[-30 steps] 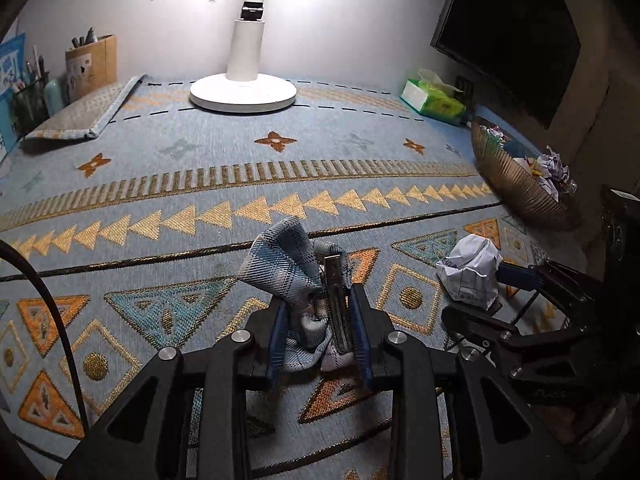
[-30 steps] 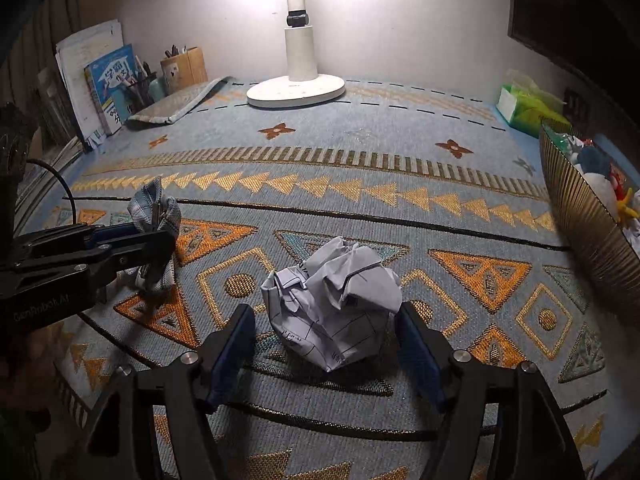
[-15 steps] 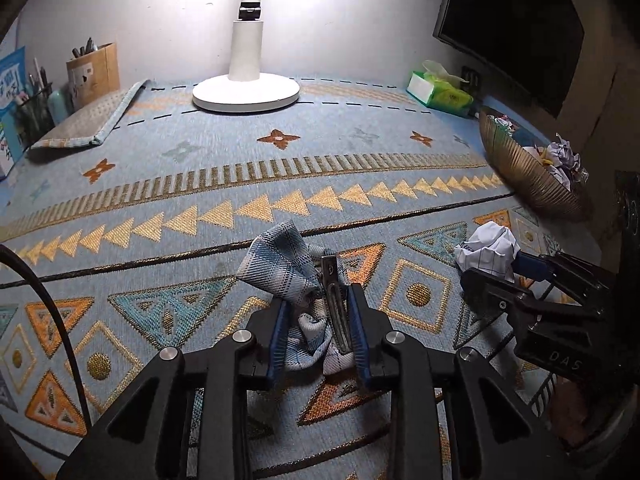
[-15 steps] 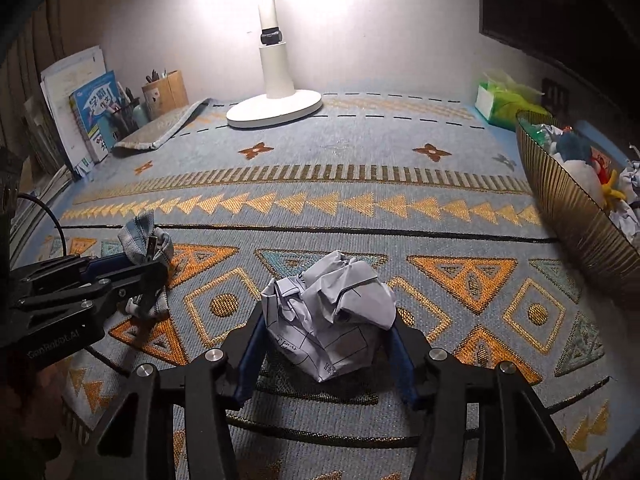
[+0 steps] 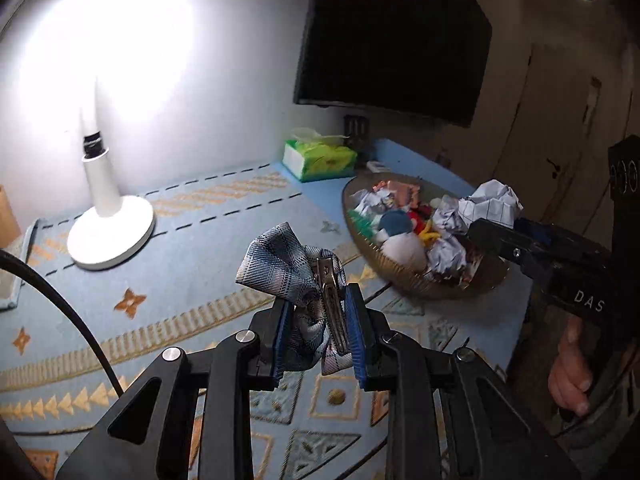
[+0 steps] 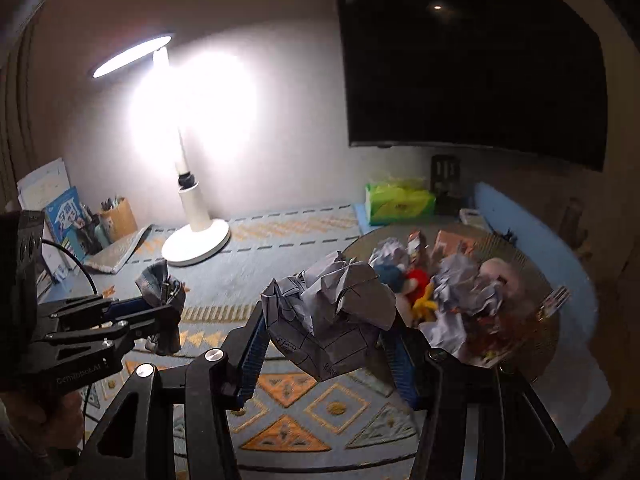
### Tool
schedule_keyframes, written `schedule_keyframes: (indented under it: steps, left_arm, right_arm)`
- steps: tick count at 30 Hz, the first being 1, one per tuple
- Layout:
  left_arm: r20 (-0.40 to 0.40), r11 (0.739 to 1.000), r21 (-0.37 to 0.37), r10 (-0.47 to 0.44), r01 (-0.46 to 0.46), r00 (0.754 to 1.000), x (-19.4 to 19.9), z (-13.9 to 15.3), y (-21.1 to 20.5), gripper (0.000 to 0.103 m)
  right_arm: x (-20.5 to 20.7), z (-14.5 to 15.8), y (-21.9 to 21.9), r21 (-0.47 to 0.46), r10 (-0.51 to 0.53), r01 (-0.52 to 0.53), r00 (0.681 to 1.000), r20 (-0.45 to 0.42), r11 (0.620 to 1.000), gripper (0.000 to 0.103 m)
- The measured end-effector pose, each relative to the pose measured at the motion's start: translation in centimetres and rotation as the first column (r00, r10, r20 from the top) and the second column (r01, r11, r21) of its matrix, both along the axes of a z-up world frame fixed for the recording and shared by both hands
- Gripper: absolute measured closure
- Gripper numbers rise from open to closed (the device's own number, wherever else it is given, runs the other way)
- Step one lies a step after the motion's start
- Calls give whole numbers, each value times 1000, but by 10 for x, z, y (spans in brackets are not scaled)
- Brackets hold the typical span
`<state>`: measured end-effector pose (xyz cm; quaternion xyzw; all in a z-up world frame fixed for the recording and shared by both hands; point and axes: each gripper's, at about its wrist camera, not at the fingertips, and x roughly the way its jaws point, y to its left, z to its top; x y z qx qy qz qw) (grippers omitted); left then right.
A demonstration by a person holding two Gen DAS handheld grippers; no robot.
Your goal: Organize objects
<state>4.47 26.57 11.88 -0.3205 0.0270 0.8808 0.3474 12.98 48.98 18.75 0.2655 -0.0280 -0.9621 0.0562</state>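
Left gripper: jaws pinching the plaid bow tie by its folded middle, with the metal clip lying against the right pad; held off the rug, short of the basket.
Right gripper: jaws pinching the paper ball across its width, carried in the air at the near-left rim of the basket.
Basket: shallow, ribbed, gold-toned, already heaped with crumpled paper, plush toys and wrappers; the free room looks scarce, though the blur over the far side makes that hard to judge.
Step in hand: carrying both items to the basket, by the look of it; neither is released yet.
Doing it well, paper: bring the ball past the rim and over the pile's middle before parting the jaws, since a light ball let go at the edge would likely roll back onto the rug.
Doing it well, bow tie: come in from the left side of the basket so the two grippers do not cross; lower close to the pile, then release, so the cloth does not drape over the rim.
Order: the right gripper is nearer, so it should drop first and clear away.
Watch: the lamp and tissue box stand well clear of the path.
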Motion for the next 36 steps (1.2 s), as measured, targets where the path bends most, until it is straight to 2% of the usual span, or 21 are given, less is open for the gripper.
schedule_keyframes:
  steps: [4, 6, 13, 14, 15, 16, 17, 20, 23, 26, 32, 36]
  left_arm:
    - [-41, 994, 49, -92, 94, 995, -24, 23, 55, 80]
    - [-28, 988, 71, -133, 135, 991, -38, 26, 79, 80]
    - [-16, 982, 67, -177, 178, 984, -67, 4, 132, 80]
    - [-30, 981, 83, -173, 175, 984, -68, 0, 134, 76]
    - [-38, 982, 91, -165, 168, 986, -71, -5, 135, 58]
    - [-30, 985, 83, -150, 152, 988, -73, -10, 136, 49]
    - [-16, 988, 73, -136, 137, 991, -76, -14, 136, 37]
    - [27, 989, 72, -129, 126, 991, -78, -24, 129, 37]
    - [57, 989, 78, -127, 122, 990, -73, -23, 112, 37]
    - [5, 995, 61, -83, 83, 997, -62, -15, 87, 37]
    - [-33, 998, 57, 37, -35, 999, -51, 5, 21, 37]
    - [-111, 993, -10, 113, -114, 987, -37, 29, -39, 37]
  right_arm:
    - [-42, 29, 45, -25, -120, 119, 993, -18, 993, 50]
    - [-64, 35, 59, -33, -154, 153, 988, -6, 988, 50]
    - [-114, 22, 83, -33, -180, 182, 982, 66, 983, 48]
    - [-120, 17, 87, -48, -172, 176, 981, 86, 983, 46]
    - [-127, 11, 91, -63, -160, 168, 980, 117, 984, 32]
    - [-132, 4, 96, -79, -159, 172, 976, 147, 982, 22]
    - [-133, -2, 100, -99, -162, 180, 972, 168, 979, 22]
    - [-123, -14, 112, -169, -143, 177, 971, 193, 970, 22]
    - [-107, -13, 111, -185, -142, 176, 973, 184, 967, 22]
    - [-86, -3, 100, -172, -126, 153, 980, 155, 973, 22]
    - [-49, 22, 51, -142, -24, 38, 995, 101, 989, 22]
    - [-26, 20, 5, -142, 65, -52, 994, 88, 988, 22]
